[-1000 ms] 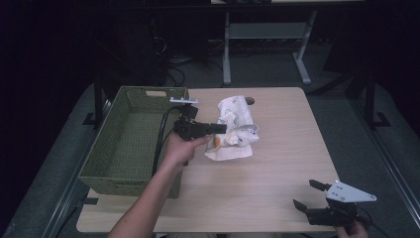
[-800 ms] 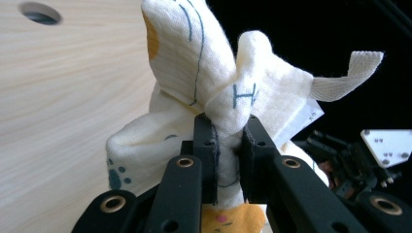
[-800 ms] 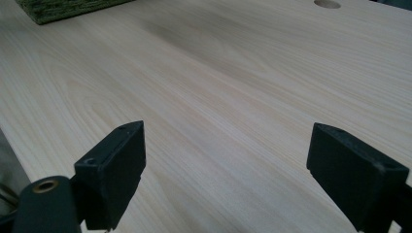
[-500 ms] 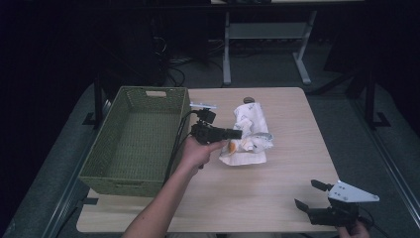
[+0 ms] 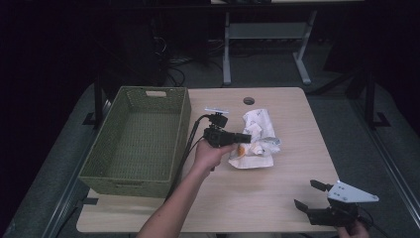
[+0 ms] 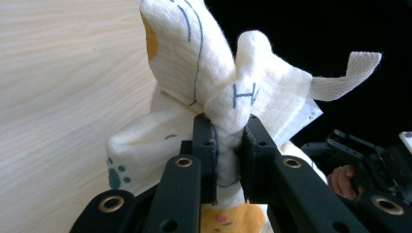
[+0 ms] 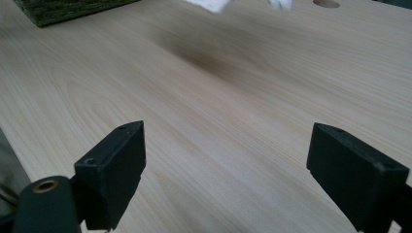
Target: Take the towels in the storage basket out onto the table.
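Cloth (image 5: pixel 256 141): white, crumpled, printed with blue marks and orange patches. Lies on the counter (image 5: pixel 257 198) right of centre, just right of the basket. Long axis runs roughly from the far edge toward the near edge, leaning slightly to the near left; the far end is bunched higher, the near end spreads flatter.

Left gripper (image 5: pixel 243 137): held in the person's left hand (image 5: pixel 210 153), pointing right across the counter, jaws clamped narrow on a pinched fold of the cloth. In the left gripper view the fold (image 6: pixel 228 121) is squeezed between the two black jaws, with cloth puffing out above them and a woven tag strip (image 6: pixel 347 75) sticking out to the side.

Right gripper (image 5: pixel 309 196): at the near right corner of the counter, well apart from the cloth, jaws spread wide with nothing between them. The right gripper view shows bare wood between the jaws.

Surroundings: green woven basket (image 5: pixel 138 176) occupies the left part of the counter, with the forearm passing just beside its right wall. A round cable hole (image 5: pixel 248 100) sits beyond the cloth near the far edge.

Open room: bare counter surface lies between the cloth and the right gripper, and along the right edge.
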`<state>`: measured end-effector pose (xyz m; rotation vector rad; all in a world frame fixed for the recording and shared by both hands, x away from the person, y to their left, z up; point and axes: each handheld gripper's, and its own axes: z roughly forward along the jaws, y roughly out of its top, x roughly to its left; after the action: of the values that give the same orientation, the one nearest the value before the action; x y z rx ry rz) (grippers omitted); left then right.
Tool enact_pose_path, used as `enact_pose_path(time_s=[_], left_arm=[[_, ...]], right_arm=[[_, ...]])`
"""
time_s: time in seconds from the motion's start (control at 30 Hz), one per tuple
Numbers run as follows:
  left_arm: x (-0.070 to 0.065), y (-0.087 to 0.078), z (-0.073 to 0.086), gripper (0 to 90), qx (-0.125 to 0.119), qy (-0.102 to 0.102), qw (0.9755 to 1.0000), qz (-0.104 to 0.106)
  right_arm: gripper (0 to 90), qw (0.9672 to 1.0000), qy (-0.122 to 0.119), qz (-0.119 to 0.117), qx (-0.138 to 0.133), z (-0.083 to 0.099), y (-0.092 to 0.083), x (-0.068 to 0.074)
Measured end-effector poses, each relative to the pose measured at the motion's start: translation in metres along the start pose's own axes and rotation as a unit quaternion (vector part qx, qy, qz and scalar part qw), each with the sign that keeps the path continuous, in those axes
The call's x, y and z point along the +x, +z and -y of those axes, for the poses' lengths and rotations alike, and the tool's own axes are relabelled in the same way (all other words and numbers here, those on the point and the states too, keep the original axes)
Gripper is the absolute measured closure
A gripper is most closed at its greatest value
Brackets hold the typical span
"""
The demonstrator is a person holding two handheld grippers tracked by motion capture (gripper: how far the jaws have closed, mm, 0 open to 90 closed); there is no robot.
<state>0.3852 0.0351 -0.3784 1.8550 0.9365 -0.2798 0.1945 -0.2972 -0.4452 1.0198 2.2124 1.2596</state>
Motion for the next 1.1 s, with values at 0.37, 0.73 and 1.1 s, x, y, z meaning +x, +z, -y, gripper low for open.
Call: enact_pose_path(time_s=[0.37,0.73,1.1], left_arm=[[0.01,0.028,0.02,78.6,0.011,-0.003,0.9993,-0.036],[0.026,0.025,0.035,73.4,-0.03,-0.042,0.9957,-0.077],[0.031,0.016,0.041,63.7,-0.048,-0.055,0.9948,-0.07]], right_arm=[[13.8,1.0,0.001,0.002,-0.004,0.001,-0.002,-0.002],[13.8,1.0,0.004,0.002,-0.002,0.001,0.0,-0.001],[13.8,1.0,-0.001,-0.001,0.002,0.0,0.003,0.003]])
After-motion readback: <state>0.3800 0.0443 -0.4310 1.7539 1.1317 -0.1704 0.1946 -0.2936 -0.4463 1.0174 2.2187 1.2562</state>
